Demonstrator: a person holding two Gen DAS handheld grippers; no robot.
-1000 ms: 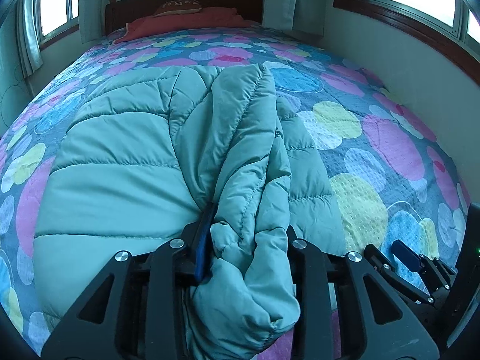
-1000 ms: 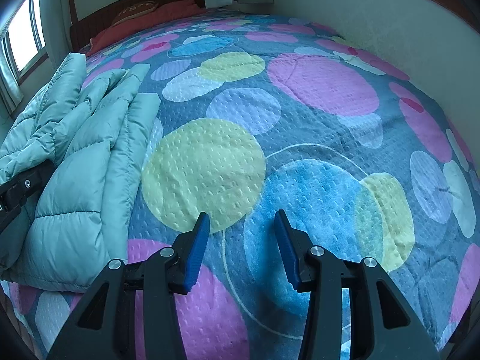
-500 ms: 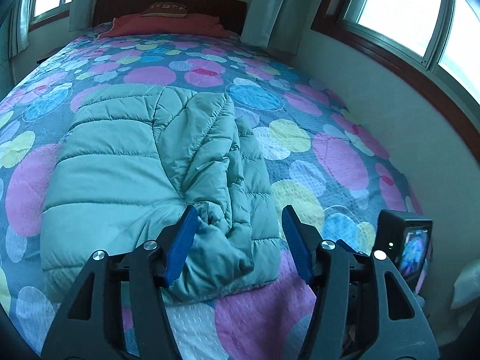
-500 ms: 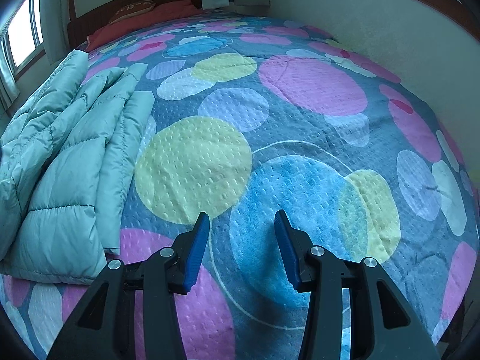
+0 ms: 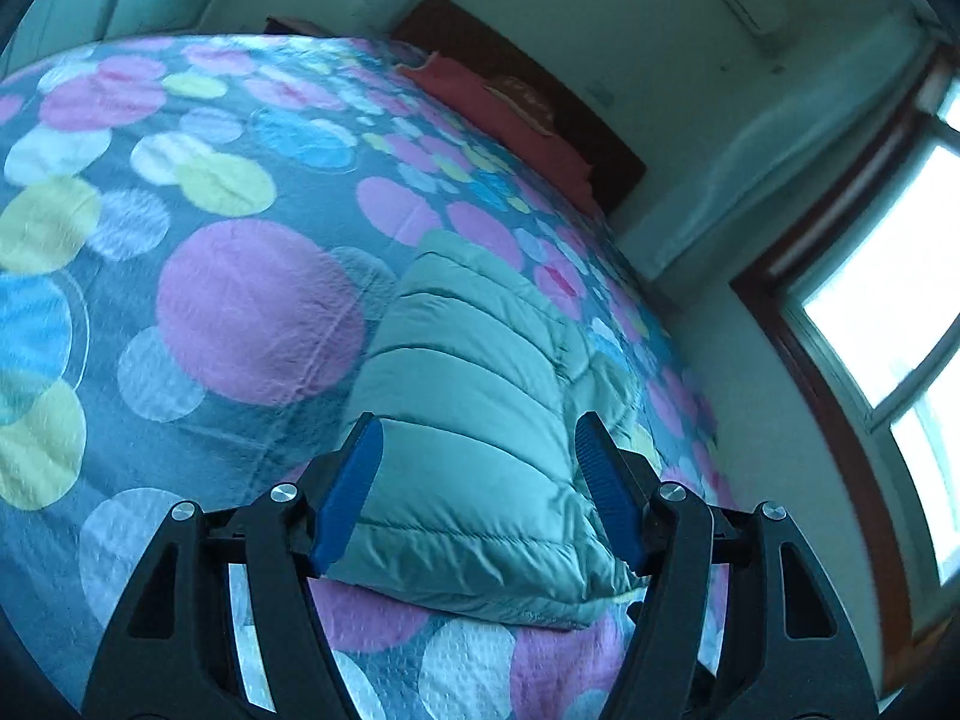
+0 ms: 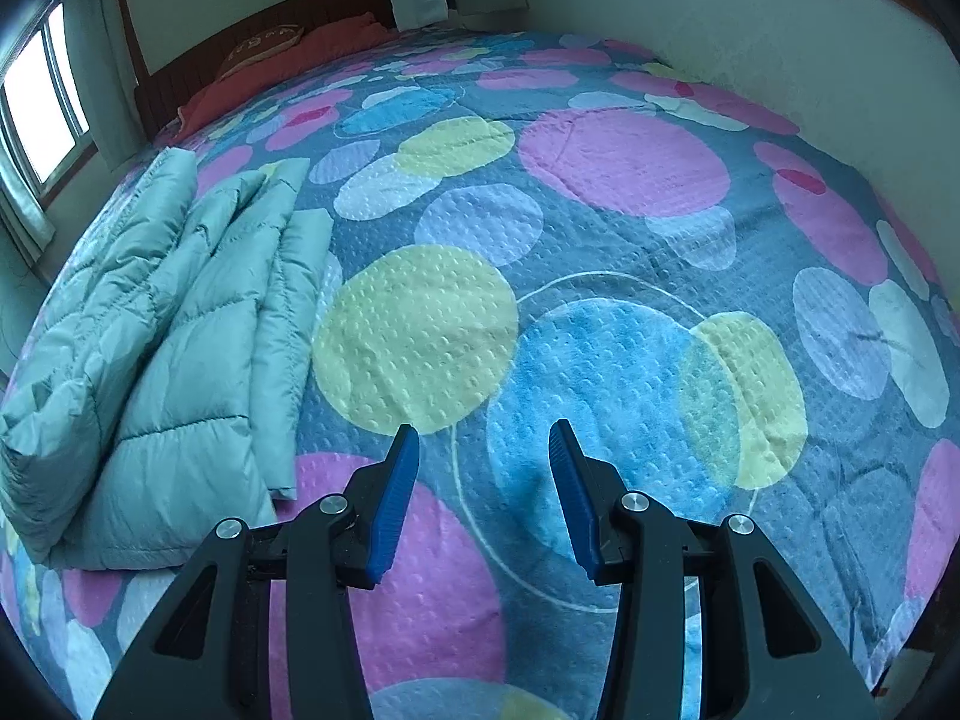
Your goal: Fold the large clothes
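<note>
Bed: a wide bedspread (image 6: 600, 228) covers the whole mattress, dark blue-grey printed with large pink, yellow, blue and white circles; its weave shows a dimpled texture close up.
Walls and windows: pale walls close in on the bed's far side; a bright window (image 5: 888, 324) with a dark wooden frame shows in the left wrist view, and another window (image 6: 42, 114) at the left edge of the right wrist view.
Headboard: a dark wooden headboard (image 6: 252, 54) stands at the far end, with a red pillow (image 6: 288, 60) lying against it.
Jacket: a pale green quilted puffer jacket (image 5: 480, 420) lies folded on the bedspread near the bed's edge, its stitched panels running across it; in the right wrist view the same jacket (image 6: 168, 348) sits at the left, folded into layered strips, well apart from the right gripper.
Left gripper: the left gripper (image 5: 480, 492) hangs over the near end of the jacket, its view tilted; the jaws are opening, the blue pads stand clear on either side and nothing is pinched between them.
Right gripper: the right gripper (image 6: 483, 492) hovers over bare bedspread above a blue circle, jaws parted and holding nothing.
</note>
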